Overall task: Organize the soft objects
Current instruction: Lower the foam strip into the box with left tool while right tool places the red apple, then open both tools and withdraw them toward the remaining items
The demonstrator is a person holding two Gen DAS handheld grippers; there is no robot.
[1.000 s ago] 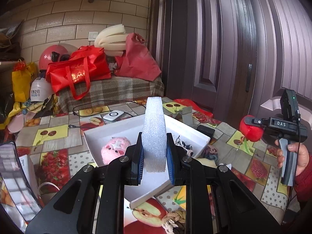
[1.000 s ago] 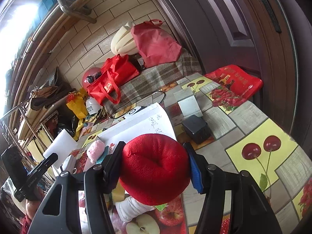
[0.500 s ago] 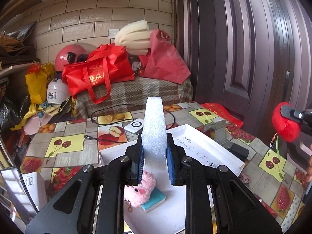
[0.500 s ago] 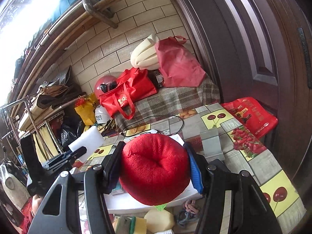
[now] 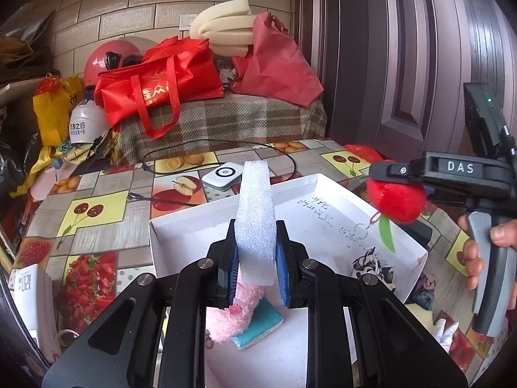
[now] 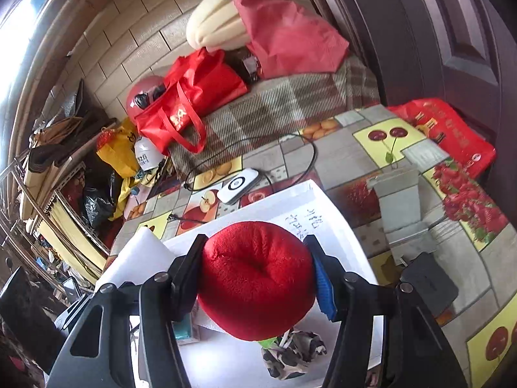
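Left claw (image 5: pixel 256 260) grips the foam (image 5: pixel 255 220); right claw (image 6: pixel 255 279) grips the plush (image 6: pixel 255 279). Both hang over the box (image 5: pixel 332 223). Simultaneous release risks collision or bounce-out.

**Foam, Plush and Glossy Oilcloth**

A coarse, grainy white foam block (image 5: pixel 255 223) is clamped between matt black plastic fingers (image 5: pixel 223 265). A fuzzy red plush apple (image 6: pixel 255 278) is gripped likewise. Smooth white cardboard forms the tray (image 5: pixel 326 213); the tablecloth (image 5: pixel 97 226) looks glossy.
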